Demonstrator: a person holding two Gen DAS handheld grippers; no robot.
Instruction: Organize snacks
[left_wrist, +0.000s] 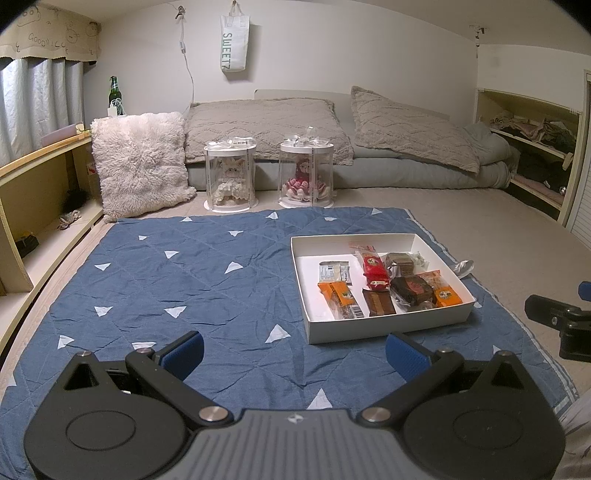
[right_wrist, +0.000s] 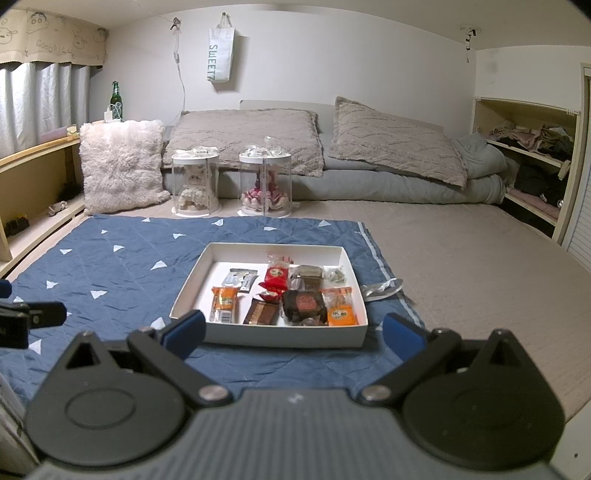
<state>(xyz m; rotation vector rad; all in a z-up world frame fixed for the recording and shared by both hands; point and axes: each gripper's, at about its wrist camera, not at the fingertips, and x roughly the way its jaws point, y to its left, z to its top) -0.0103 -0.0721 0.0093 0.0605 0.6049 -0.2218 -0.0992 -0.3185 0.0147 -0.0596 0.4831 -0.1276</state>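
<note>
Your left gripper (left_wrist: 293, 352) and right gripper (right_wrist: 293, 332) both hover with fingers spread wide, holding nothing. Ahead on the blue quilt (left_wrist: 184, 266), the white box (right_wrist: 218, 258) holds wrapped snacks (right_wrist: 304, 304), most lying lengthwise away from you. "SWEET" reads down the hanging bag (left_wrist: 233, 44).

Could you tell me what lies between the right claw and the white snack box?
Only bare blue quilt separates the open right claw from the near wall of the white snack box; the right wrist view shows it.

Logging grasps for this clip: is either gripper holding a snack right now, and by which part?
Nothing is held. The left gripper and right gripper are both open and empty, short of the box of snacks.
</note>
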